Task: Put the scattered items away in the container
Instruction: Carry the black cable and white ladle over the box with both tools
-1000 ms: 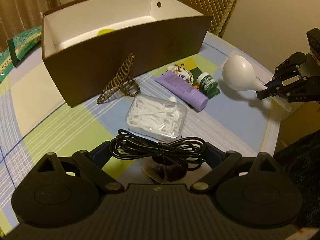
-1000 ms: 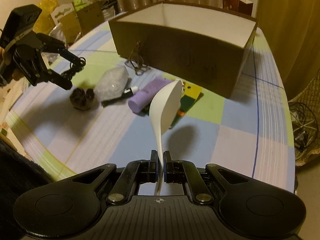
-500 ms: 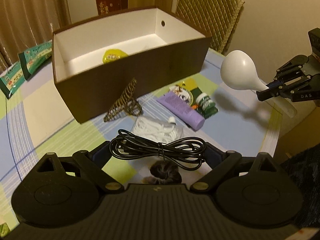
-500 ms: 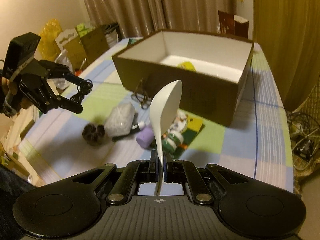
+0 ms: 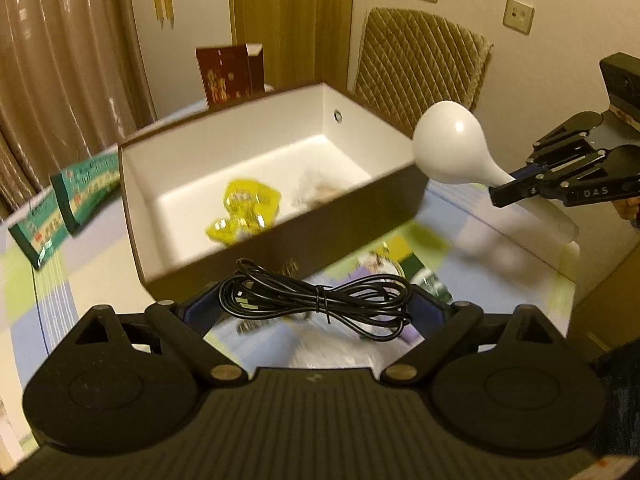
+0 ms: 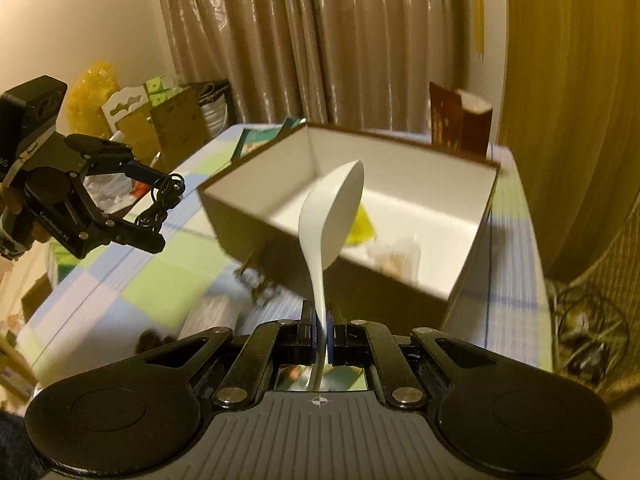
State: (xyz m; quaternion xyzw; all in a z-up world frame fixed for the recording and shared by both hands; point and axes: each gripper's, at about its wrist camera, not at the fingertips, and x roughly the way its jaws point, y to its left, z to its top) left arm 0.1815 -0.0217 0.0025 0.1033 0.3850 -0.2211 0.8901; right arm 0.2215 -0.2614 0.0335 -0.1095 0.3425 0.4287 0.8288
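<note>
Cardboard box, brown outside and white inside, stands open-topped on the checked tablecloth of the table. On its white floor lie a crumpled yellow foil wrapper toward the near wall and a pale, blurred item just beside it; what that item is cannot be told. The rest of the floor is bare white, and a small round hole shows in one end wall.

The left gripper is clenched on a coiled black cable, bundled and tied at its middle, which hangs in the air before the box's near wall. The right gripper is clamped tight on the handle of a white plastic ladle-shaped spoon, whose bowl is raised in front of the box's near rim, close to one corner.

Blurred small items remain scattered on the cloth below both grippers, outside the box. Green packets lie beside the box's left end, well apart from the grippers. The two grippers are well apart from each other, with open air above the box mouth.
</note>
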